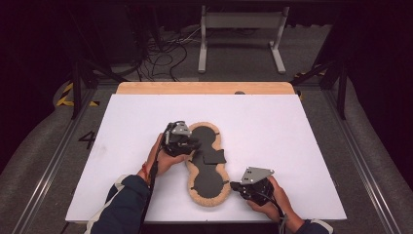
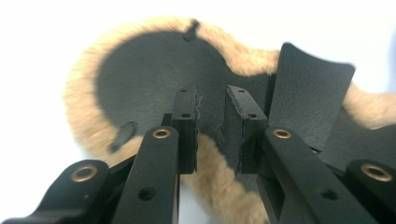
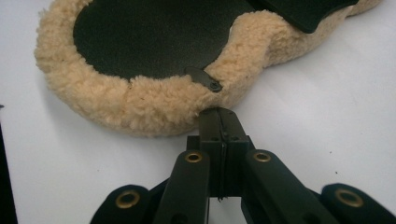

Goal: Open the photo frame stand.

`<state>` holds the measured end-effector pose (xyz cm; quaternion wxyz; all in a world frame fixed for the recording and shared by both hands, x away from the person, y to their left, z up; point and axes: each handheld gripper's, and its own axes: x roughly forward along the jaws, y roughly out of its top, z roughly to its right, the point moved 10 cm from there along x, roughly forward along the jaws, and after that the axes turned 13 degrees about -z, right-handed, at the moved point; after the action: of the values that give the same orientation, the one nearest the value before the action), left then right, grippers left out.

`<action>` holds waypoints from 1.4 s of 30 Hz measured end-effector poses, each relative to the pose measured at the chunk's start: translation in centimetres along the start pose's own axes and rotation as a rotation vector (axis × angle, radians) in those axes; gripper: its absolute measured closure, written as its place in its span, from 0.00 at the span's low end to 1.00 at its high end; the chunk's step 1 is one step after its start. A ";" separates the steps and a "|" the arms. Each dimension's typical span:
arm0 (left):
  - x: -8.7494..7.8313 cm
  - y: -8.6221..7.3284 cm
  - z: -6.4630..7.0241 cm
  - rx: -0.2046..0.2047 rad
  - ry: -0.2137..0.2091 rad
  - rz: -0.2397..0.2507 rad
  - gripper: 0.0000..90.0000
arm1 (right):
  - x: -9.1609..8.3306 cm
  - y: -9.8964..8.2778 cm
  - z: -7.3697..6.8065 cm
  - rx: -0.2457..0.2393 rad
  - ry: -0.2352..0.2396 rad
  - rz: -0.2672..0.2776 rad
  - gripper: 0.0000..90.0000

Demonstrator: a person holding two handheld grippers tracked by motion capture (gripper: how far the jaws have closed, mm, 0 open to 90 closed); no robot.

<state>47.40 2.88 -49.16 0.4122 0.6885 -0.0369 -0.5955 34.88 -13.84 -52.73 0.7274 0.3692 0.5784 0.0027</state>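
Note:
A figure-eight pad (image 1: 208, 181) lies on the white table, with a black leather face and a tan fleece rim. A loose black flap (image 1: 214, 155) lifts at its waist. My left gripper (image 1: 196, 145) is at the waist's left side. In the left gripper view it (image 2: 210, 123) stands open by a narrow gap over the pad (image 2: 140, 74), beside the raised flap (image 2: 308, 98). My right gripper (image 1: 234, 185) sits at the near lobe's right edge. In the right gripper view it (image 3: 219, 116) is shut, tips against the fleece (image 3: 140, 102) below a small riveted tab (image 3: 205, 79).
The white table top (image 1: 272, 126) has a wooden strip (image 1: 204, 88) along its far edge. Behind it on the floor stand a grey metal frame (image 1: 241, 22) and loose cables (image 1: 165, 53). Dark stand legs flank the table.

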 end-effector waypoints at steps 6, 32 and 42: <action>-1.5 -3.0 -2.0 -0.053 0.059 -0.020 0.89 | 0.0 0.0 -0.2 -0.003 -0.028 -0.012 1.00; 2.6 0.2 -1.9 -0.029 0.036 -0.097 0.95 | 0.8 1.4 -2.8 -0.068 0.024 0.006 1.00; 2.1 -1.0 -2.4 -0.036 0.048 -0.110 0.87 | 1.1 1.9 -3.0 -0.064 0.060 0.009 0.92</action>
<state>49.60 3.64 -51.53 0.3918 0.6962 0.0216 -0.6012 33.51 -10.34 -52.80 0.7212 0.3479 0.5979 0.0357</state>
